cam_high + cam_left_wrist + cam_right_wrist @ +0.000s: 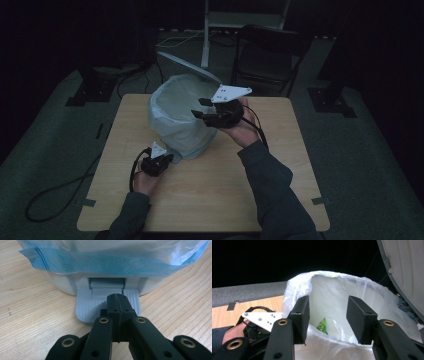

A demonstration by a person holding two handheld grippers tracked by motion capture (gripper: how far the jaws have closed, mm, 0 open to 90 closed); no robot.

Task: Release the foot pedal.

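A white pedal bin (177,117) lined with a pale blue bag (100,260) stands on the wooden table (225,190), its lid (404,270) raised. My left gripper (117,298) is shut with nothing between its jaws, and its tips rest on the bin's grey foot pedal (87,310). In the high view that left gripper (170,158) sits at the bin's near base. My right gripper (328,307) is open and hovers just over the bin's rim, also seen at the bin's right side (198,108). A small green wrapper (322,326) lies inside the bag.
Behind the table stand a dark folding chair (267,55) and a white post (205,35). Cables (50,195) trail over the floor at the left. Dark stand bases (330,100) sit at both far corners. The bin's open lid (187,65) leans back over the table's far edge.
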